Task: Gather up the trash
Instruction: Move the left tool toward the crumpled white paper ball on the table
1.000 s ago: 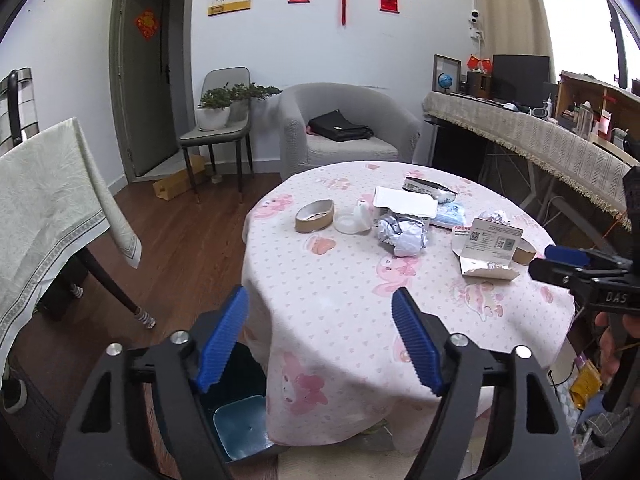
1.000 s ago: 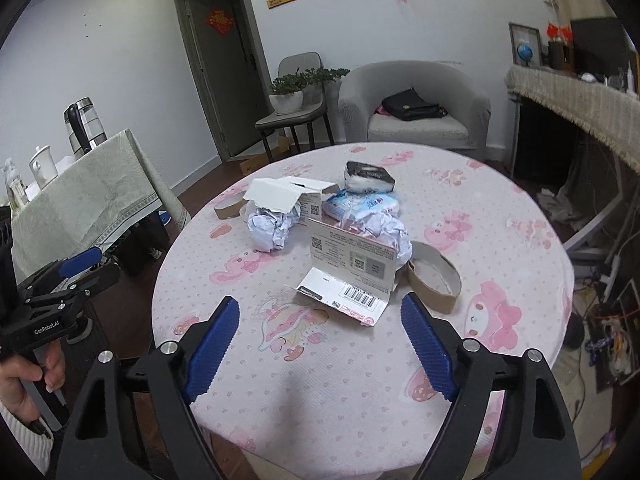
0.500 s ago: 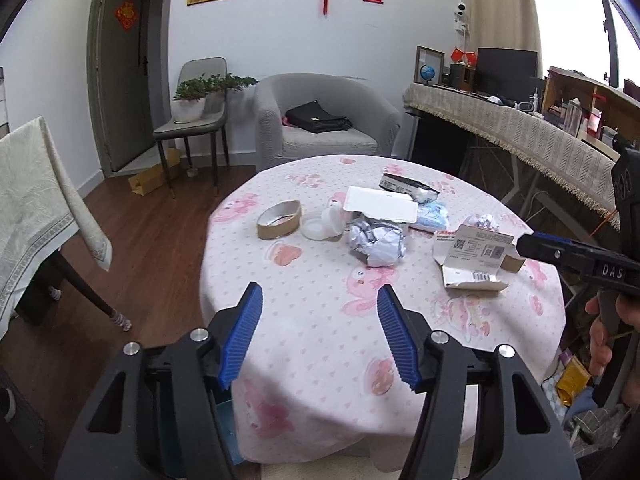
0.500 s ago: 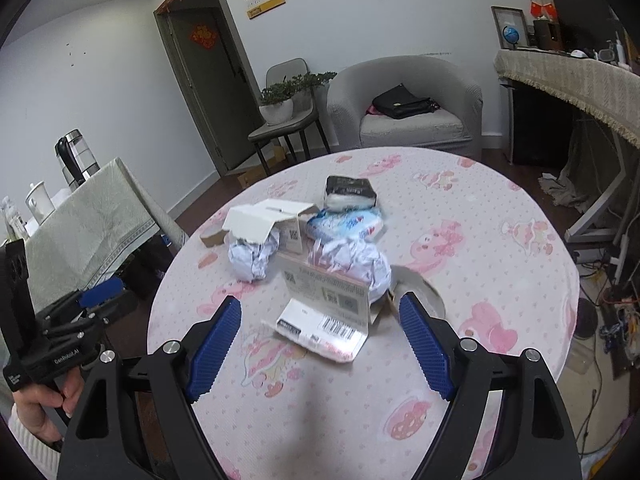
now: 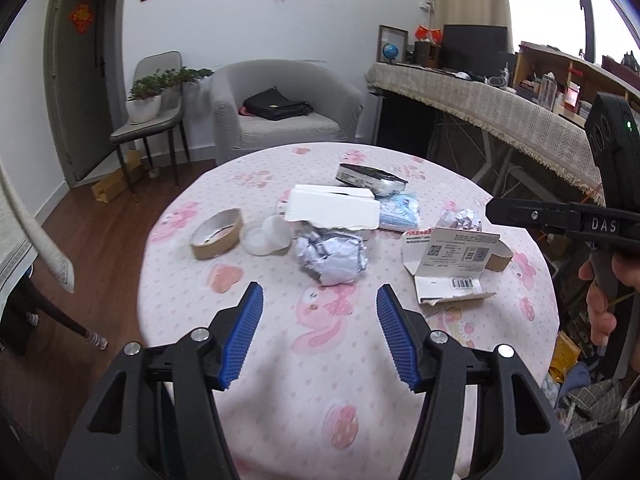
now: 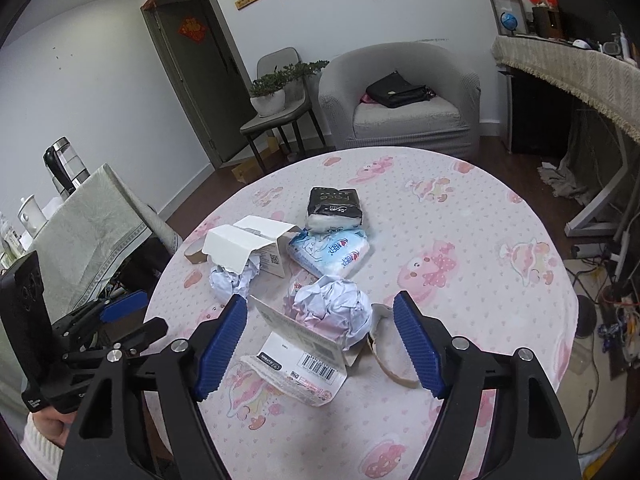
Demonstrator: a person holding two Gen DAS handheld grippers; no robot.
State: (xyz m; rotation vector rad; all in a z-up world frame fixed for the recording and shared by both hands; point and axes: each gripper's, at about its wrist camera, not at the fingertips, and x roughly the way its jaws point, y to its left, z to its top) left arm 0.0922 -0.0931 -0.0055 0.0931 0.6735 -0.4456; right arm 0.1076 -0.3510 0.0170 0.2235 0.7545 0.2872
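On the round counter (image 5: pixel 360 360) with pink cloth lay a crumpled paper ball (image 5: pixel 330 254), light and soft I think, best pinched across its middle, while the left gripper (image 5: pixel 319 334) and right gripper (image 6: pixel 320 346) both hovered with fingers apart, holding nothing.

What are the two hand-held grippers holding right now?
Nothing. The left hand-held gripper and the right hand-held gripper both hang open above the table, touching none of the trash.
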